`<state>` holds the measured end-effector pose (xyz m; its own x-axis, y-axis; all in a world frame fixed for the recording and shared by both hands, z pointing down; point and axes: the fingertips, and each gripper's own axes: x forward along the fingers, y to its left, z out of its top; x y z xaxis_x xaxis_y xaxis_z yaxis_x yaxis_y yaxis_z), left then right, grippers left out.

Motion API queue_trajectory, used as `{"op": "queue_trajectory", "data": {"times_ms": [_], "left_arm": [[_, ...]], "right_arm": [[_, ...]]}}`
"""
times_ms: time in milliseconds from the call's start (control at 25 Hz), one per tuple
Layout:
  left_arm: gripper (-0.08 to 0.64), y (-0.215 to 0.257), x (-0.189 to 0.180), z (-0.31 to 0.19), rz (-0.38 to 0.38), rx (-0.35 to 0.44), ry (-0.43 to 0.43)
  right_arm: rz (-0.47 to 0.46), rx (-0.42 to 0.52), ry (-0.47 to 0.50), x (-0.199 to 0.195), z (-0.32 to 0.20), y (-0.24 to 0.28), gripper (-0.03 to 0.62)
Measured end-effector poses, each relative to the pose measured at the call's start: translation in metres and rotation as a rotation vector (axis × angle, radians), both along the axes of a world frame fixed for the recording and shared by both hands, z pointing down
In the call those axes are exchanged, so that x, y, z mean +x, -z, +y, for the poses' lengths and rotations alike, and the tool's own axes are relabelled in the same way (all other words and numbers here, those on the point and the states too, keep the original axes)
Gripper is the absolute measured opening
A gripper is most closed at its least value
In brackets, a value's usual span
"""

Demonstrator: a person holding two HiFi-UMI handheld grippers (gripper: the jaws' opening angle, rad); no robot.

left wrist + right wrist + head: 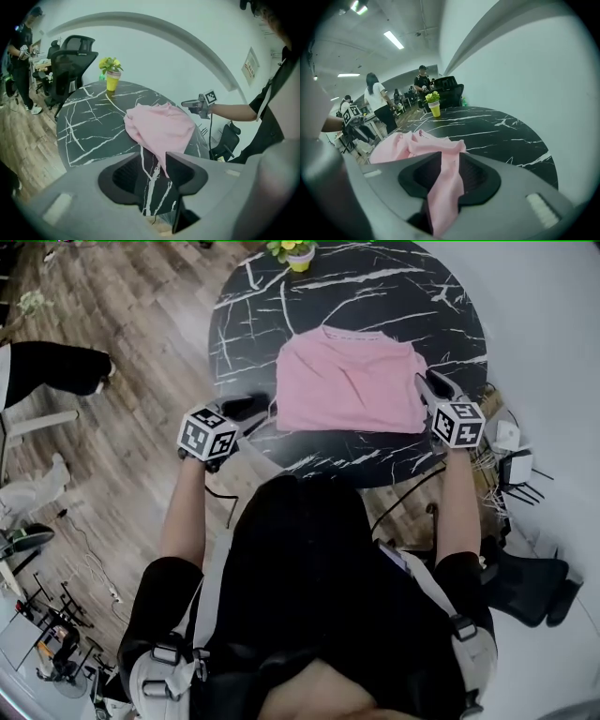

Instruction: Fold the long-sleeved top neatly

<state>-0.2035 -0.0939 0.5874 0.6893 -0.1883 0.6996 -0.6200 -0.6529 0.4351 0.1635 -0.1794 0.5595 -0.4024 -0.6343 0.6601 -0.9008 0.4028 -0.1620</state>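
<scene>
The pink long-sleeved top (352,381) lies folded into a rough rectangle on the round black marble table (253,324). My left gripper (251,410) hovers just off the top's near left corner. Its jaws stand apart with only table between them; a pink corner (161,126) hangs beyond the gap. My right gripper (429,385) is at the top's right edge. In the right gripper view a strip of the pink top (445,187) still runs loosely through the gap of the parted jaws.
A yellow pot with a green plant (300,257) stands at the table's far edge. A black office chair (70,61) is beyond the table. Several people (377,101) stand in the room. Cables and a chair base (525,587) crowd the floor at right.
</scene>
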Motion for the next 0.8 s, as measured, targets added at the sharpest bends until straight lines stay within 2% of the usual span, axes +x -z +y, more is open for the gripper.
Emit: {"op": "queue_trajectory", "data": {"times_ms": [160, 400, 560, 800], "left_arm": [[0.181, 0.009, 0.007, -0.030, 0.034, 0.051, 0.042], [0.179, 0.008, 0.035, -0.080, 0.022, 0.128, 0.089], [0.179, 0.001, 0.053, -0.103, -0.022, 0.134, 0.076], [0.179, -0.009, 0.064, -0.128, -0.046, 0.124, 0.094]], "right_arm": [[0.034, 0.006, 0.010, -0.004, -0.008, -0.004, 0.124], [0.095, -0.006, 0.037, -0.003, -0.022, -0.017, 0.140], [0.121, -0.034, 0.106, -0.003, -0.030, -0.024, 0.140], [0.145, -0.070, 0.180, -0.002, -0.050, -0.036, 0.147]]}}
